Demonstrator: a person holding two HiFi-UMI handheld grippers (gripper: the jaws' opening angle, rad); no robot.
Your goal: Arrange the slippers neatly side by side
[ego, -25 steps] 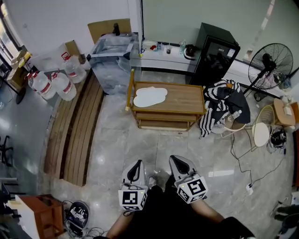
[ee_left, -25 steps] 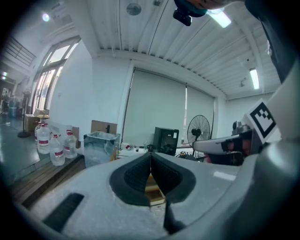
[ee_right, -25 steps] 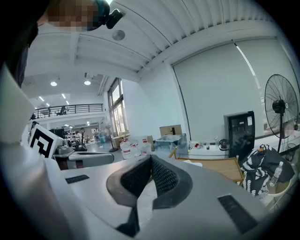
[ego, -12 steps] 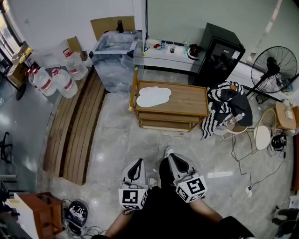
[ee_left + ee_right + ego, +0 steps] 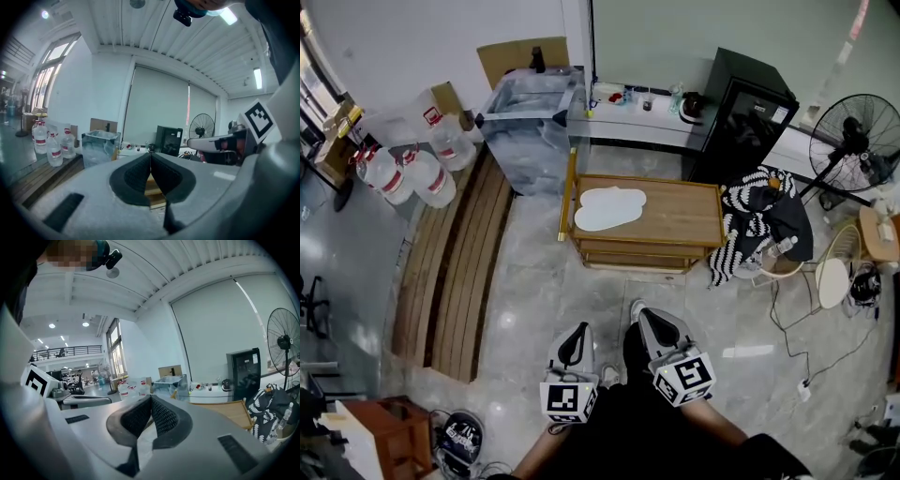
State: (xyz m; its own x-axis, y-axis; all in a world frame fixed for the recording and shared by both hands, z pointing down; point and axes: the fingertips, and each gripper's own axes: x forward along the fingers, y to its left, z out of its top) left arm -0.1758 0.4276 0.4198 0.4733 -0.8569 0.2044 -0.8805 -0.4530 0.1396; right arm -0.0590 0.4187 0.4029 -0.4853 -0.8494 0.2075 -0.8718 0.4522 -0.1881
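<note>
Steadily the person closes in, one foot now showing ahead, and both the left tool point(image 5: 575, 336) and the right tool point(image 5: 654, 323) stay clenched on nothing. The white slippers point(image 5: 609, 207) lie at twelve o'clock on the wooden counter point(image 5: 684, 214), likely not yet within reach.

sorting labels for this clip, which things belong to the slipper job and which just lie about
Job: white slippers, wooden table under them, left gripper, right gripper, both shut.
Lying about: water bottles, fan, black cabinet, striped cloth.
</note>
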